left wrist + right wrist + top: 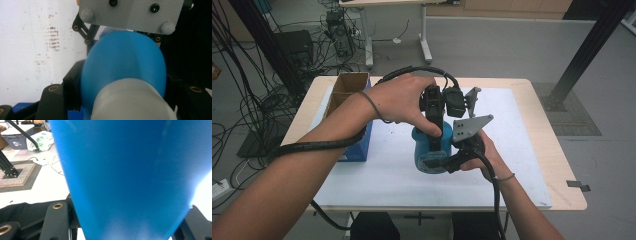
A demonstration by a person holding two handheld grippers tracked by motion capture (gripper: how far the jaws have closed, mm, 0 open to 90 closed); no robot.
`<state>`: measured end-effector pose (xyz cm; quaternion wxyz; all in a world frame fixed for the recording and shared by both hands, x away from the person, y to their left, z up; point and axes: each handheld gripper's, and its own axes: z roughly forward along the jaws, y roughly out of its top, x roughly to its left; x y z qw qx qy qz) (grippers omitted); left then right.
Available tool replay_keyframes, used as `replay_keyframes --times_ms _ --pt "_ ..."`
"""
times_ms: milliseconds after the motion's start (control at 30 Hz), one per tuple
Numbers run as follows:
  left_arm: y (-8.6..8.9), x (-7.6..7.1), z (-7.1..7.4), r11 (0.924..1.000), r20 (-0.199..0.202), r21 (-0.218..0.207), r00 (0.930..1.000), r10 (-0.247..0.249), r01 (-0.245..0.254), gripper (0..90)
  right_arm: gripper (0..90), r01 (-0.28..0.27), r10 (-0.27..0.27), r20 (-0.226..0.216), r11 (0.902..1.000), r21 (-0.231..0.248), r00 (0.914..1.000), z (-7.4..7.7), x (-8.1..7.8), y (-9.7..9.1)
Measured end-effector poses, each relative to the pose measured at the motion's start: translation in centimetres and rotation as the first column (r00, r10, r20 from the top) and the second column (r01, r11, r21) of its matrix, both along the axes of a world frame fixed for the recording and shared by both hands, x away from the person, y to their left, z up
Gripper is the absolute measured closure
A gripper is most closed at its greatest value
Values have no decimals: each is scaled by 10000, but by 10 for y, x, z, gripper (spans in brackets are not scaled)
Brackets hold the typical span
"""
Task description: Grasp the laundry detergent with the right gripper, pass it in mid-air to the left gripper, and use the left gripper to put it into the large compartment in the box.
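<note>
A blue bottle point(424, 150) stands upright on the white mat point(512, 150), near its middle. My left gripper point(434, 131) comes down on it from above; in the left gripper view its black jaws flank the white cap point(130, 100) above the blue shoulder point(125, 62), and the left gripper point(125, 102) is shut on that cap. My right gripper point(437, 162) reaches in from the side and is shut on the bottle's body. In the right gripper view the blue wall point(125, 170) sits pressed between the jaws of the right gripper point(125, 222). Its grey plate point(132, 12) shows just beyond the bottle.
An open cardboard box point(347, 90) sits at the table's far left, with a blue box point(362, 145) in front of it, close to my left forearm. A small grey bracket point(472, 97) stands behind the bottle. Cables and table legs lie on the floor beyond.
</note>
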<state>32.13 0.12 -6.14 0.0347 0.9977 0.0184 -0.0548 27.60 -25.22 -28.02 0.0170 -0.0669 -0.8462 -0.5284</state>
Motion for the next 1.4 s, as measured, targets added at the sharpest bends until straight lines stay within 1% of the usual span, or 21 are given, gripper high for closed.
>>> replay_keyframes --times_ms 500,667,1400 --pt "3 -1 -1 10000 -13 31 10000 59 -59 369 418 -67 67 -67 10000 -33 10000 -1 1 4" --pt "6 -2 -1 9999 30 -102 10000 85 -85 369 418 -65 65 -26 10000 -70 10000 0 1 4" --pt "6 -3 0 9999 65 -114 9999 86 -85 369 419 -27 27 10 10000 -68 10000 1 0 4"
